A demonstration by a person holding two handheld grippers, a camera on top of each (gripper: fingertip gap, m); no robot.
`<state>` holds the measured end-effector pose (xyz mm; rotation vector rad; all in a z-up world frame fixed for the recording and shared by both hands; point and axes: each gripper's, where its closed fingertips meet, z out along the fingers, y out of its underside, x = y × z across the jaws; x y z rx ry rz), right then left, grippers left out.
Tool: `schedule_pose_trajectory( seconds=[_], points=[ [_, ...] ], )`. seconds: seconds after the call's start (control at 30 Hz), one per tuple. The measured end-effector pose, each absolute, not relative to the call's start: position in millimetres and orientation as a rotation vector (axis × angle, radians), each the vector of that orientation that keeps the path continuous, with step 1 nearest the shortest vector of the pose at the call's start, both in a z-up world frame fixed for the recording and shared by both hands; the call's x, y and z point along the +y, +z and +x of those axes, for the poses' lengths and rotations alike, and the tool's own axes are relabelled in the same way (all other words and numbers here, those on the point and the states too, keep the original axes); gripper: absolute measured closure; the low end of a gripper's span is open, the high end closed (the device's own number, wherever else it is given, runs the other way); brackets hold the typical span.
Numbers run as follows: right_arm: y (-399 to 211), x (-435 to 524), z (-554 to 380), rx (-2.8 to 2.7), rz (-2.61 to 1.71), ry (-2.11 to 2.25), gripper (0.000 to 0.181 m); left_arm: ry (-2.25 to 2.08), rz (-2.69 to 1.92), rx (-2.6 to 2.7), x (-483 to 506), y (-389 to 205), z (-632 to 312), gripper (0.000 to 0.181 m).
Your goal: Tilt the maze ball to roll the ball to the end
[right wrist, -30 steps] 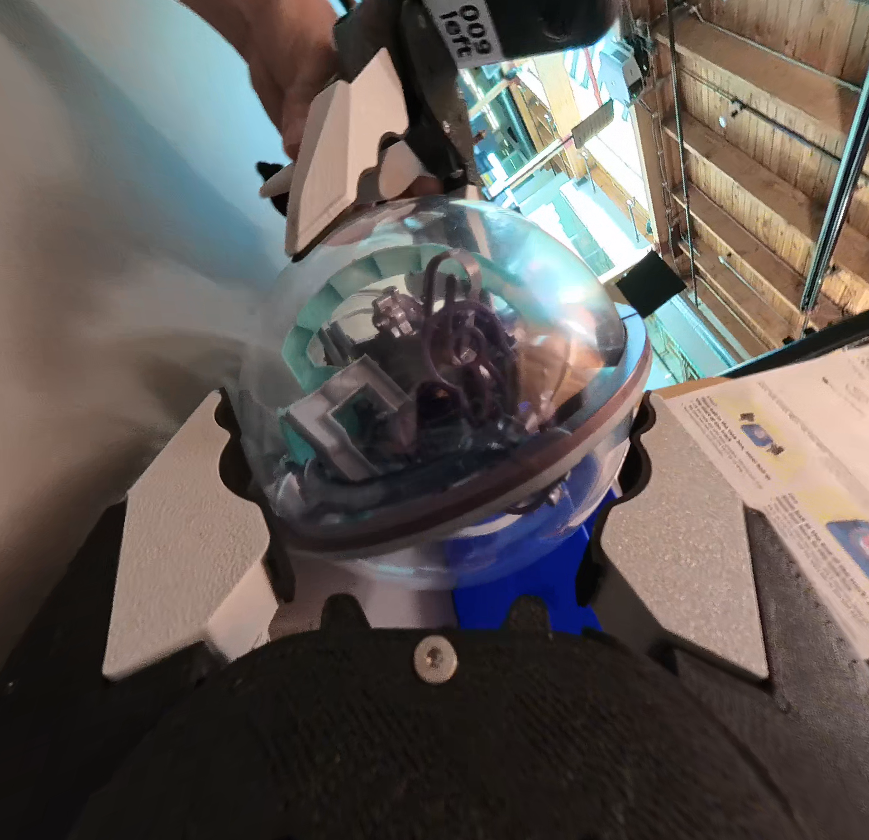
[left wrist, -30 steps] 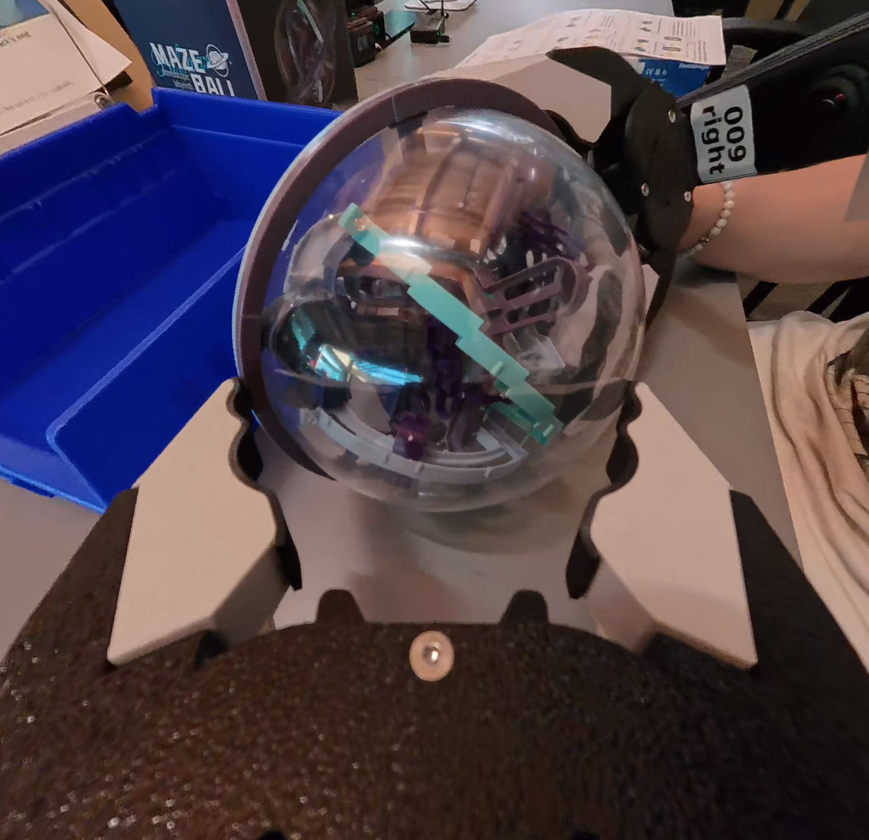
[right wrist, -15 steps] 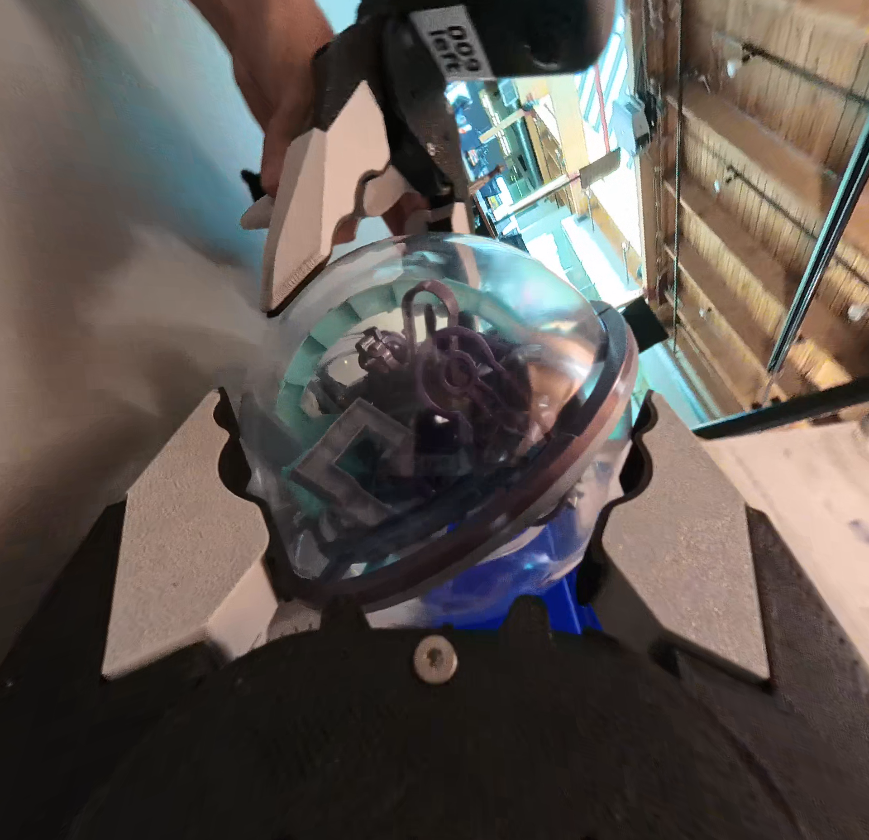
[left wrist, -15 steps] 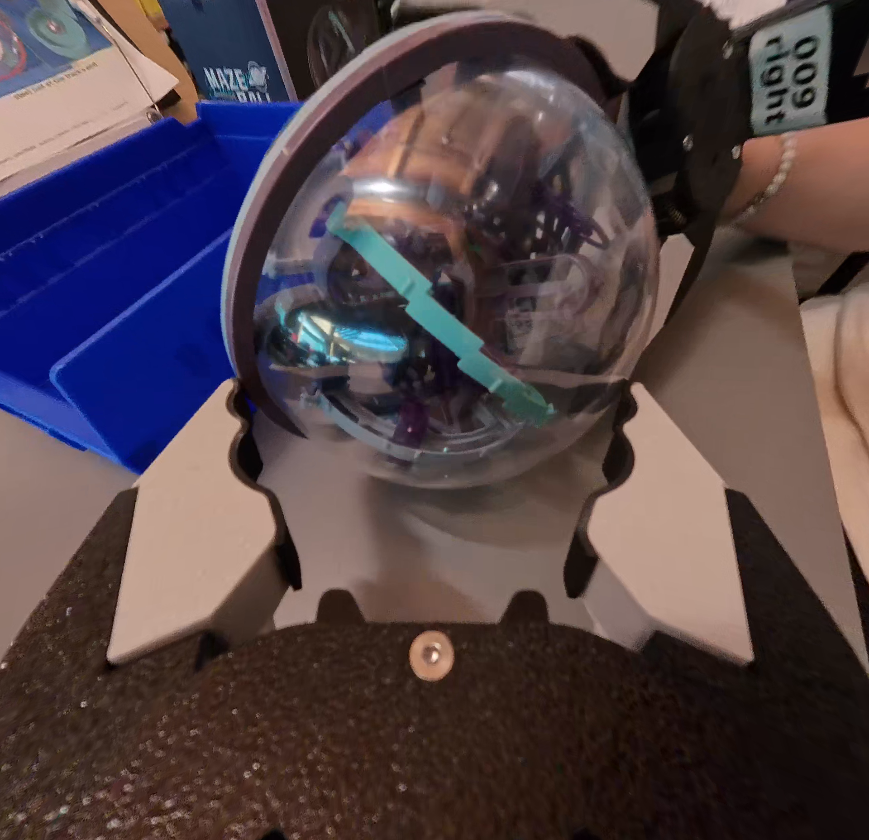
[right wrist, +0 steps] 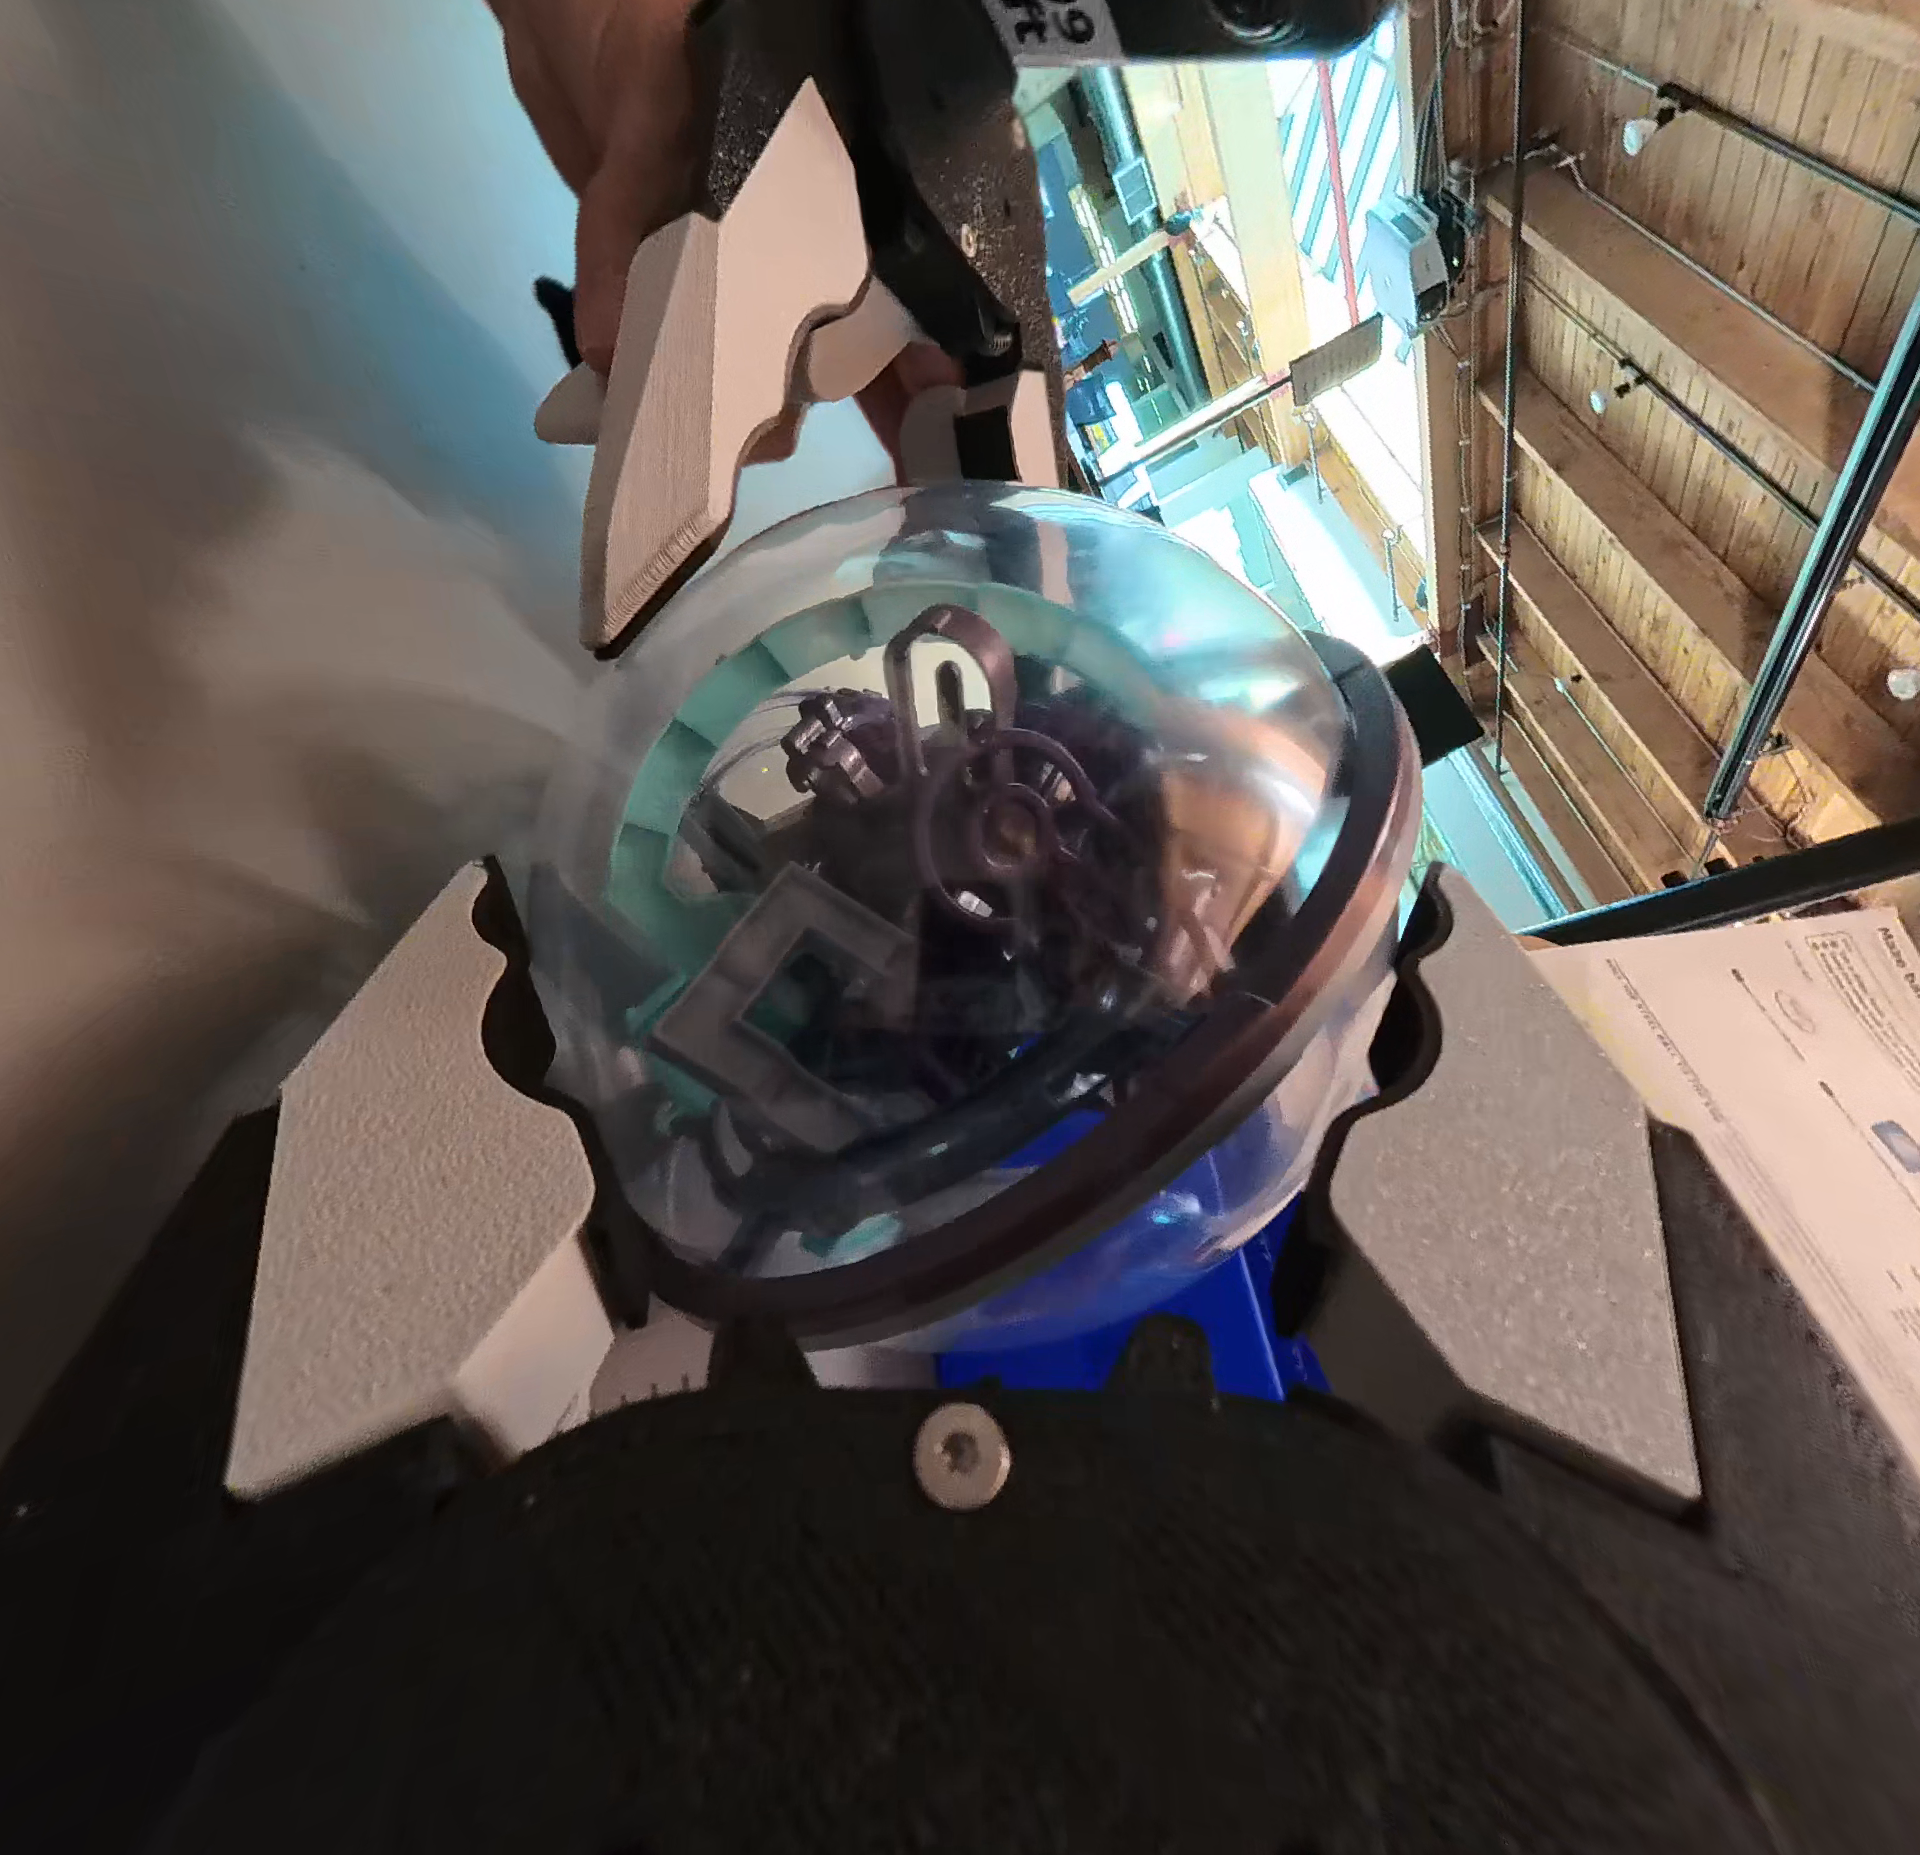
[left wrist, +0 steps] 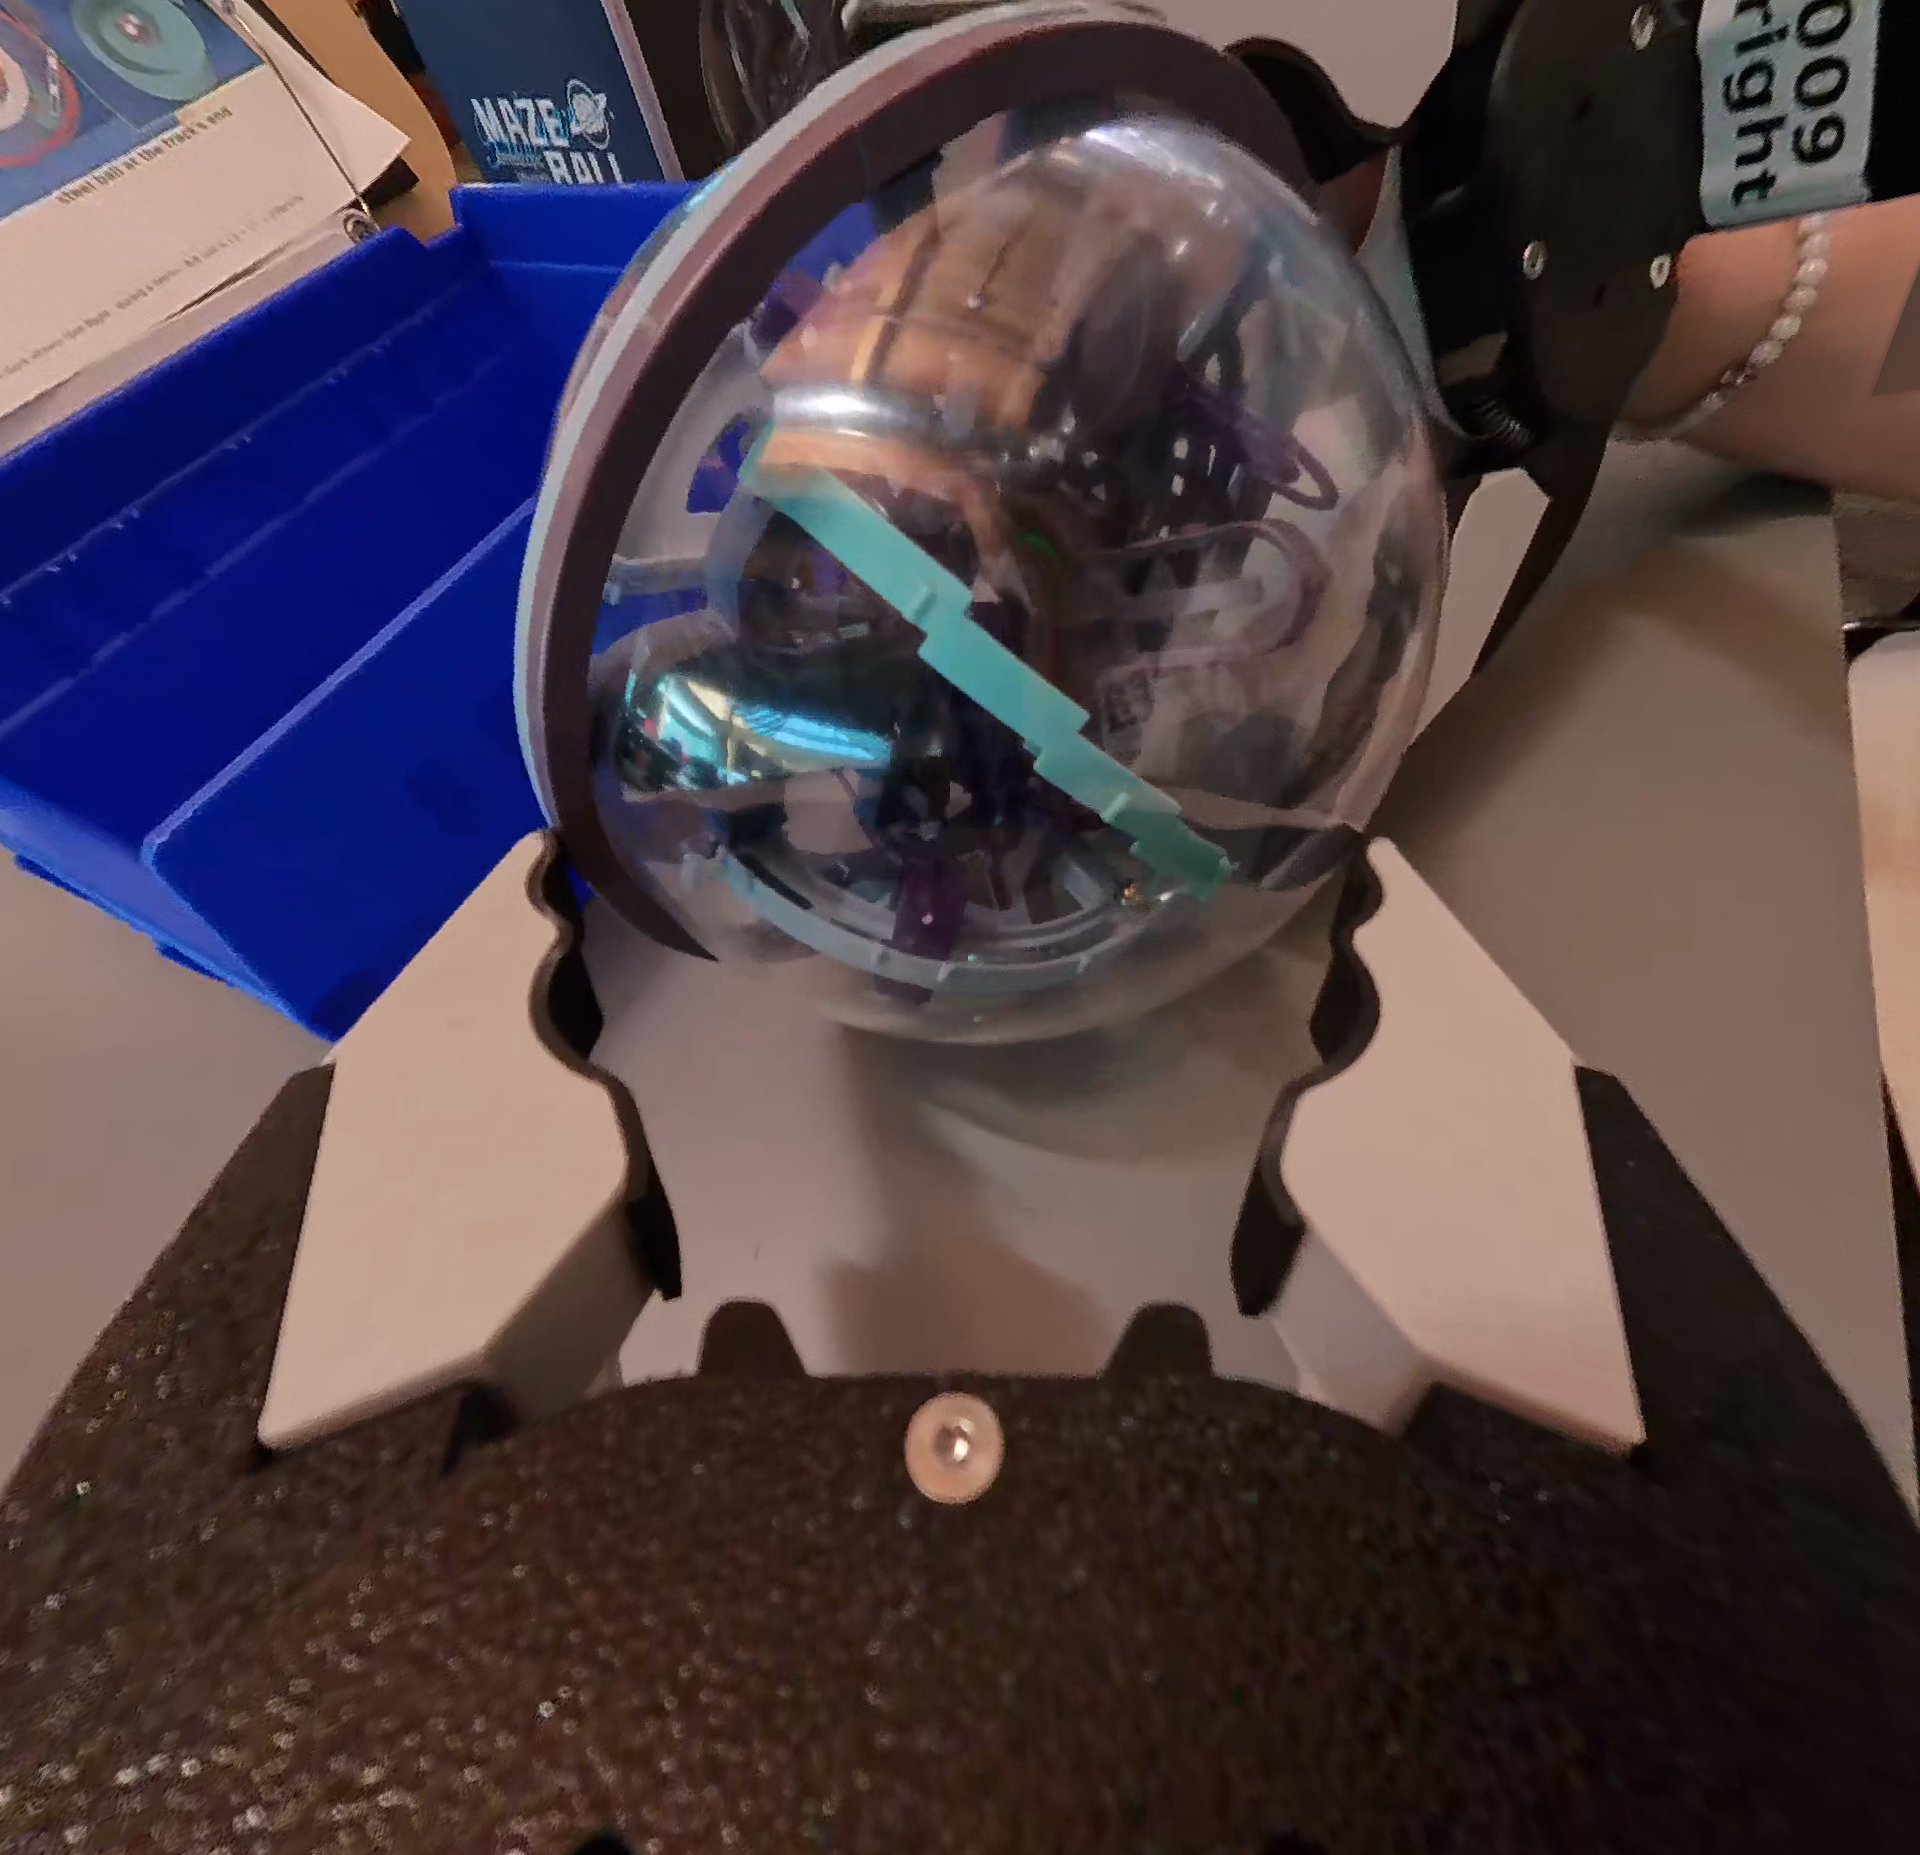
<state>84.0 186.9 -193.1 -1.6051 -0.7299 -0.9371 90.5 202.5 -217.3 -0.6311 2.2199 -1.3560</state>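
The maze ball (left wrist: 987, 558) is a clear sphere with a dark ring around it and teal, purple and grey tracks inside. My left gripper (left wrist: 956, 870) is shut on it, its fingertips pressing the ring on the left and the clear shell on the right. It hangs just above the grey table (left wrist: 1558, 818). My right gripper (right wrist: 961, 901) is shut on the same maze ball (right wrist: 966, 974) from the opposite side, across the ring. Each gripper shows in the other's view: the right one (left wrist: 1538, 195) and the left one (right wrist: 831, 299). I cannot make out the small rolling ball.
A blue plastic bin (left wrist: 260, 610) sits on the table left of the ball. The toy's dark box (left wrist: 540, 91) and a printed sheet (left wrist: 135, 143) stand behind it. Another printed sheet (right wrist: 1766, 1078) lies at the right. A person's arm with a bead bracelet (left wrist: 1787, 288) holds the right gripper.
Both grippers have turned the ball together. Its ring went from slanted to nearly upright in the left wrist view, and from near level to steeply tilted in the right wrist view.
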Motion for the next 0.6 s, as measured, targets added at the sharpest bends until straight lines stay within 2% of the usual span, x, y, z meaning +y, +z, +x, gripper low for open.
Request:
schedule_pose_trajectory(
  seconds=[0.2, 0.43, 0.6],
  points=[
    [-193.5, 183.7, 84.7, -0.732, -1.628, -0.92, 0.023, -1.323, -0.648, 2.194, 201.9, -217.5, 88.3, 0.047],
    [-190.0, 176.1, 90.9, -0.653, -1.63, -0.773, 0.024, -1.315, -0.616, 2.165, 202.7, -211.7, 85.1, 0.063],
    [-187.8, 171.5, 88.9, -0.689, -1.628, -0.71, 0.029, -1.4, -0.638, 2.167, 202.2, -207.6, 83.3, 0.064]
  ],
)
